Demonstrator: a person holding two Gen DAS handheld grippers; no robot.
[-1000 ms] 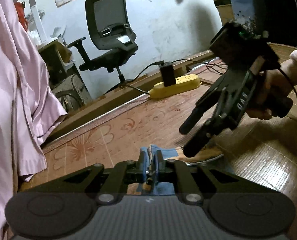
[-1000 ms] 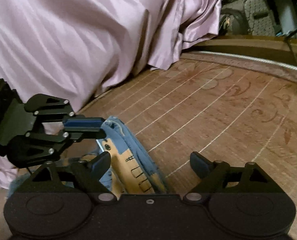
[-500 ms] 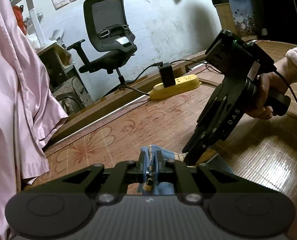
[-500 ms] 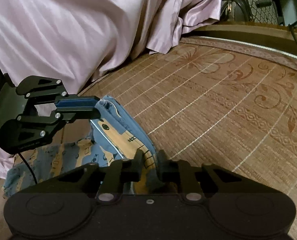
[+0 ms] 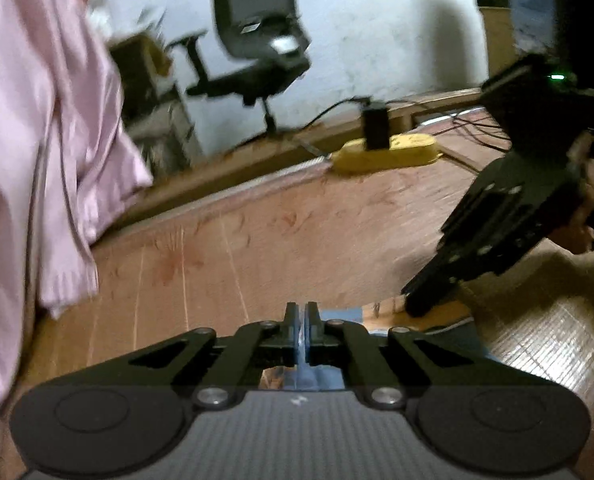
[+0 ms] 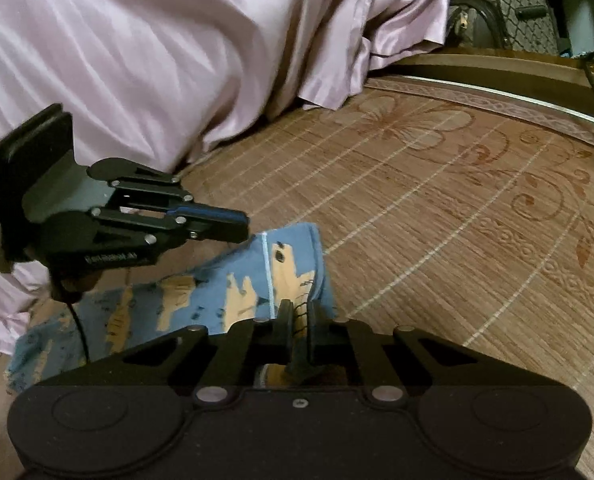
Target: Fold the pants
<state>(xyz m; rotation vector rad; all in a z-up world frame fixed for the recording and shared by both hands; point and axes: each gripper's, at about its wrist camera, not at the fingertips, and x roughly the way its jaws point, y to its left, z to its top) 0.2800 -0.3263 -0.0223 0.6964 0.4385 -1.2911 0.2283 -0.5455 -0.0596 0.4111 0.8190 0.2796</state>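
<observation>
Blue-and-tan pants (image 6: 217, 300) hang pinched between both tools, just above the woven mat (image 6: 457, 220).
Right tool (image 6: 297, 312) clamps the near edge, left tool (image 6: 233, 226) grips the same edge further left; the cloth's long axis runs left, trailing down to the mat, so both tools look set to carry that edge together.

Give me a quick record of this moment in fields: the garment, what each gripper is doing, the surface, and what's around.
garment: blue pants with tan print, partly lifted
left gripper: shut on the pants' edge
right gripper: shut on the pants' edge
surface: woven mat with floral pattern
beside: pink satin bedding along the mat's edge
background: yellow power strip, black office chair
image quality: left wrist view blurred
</observation>
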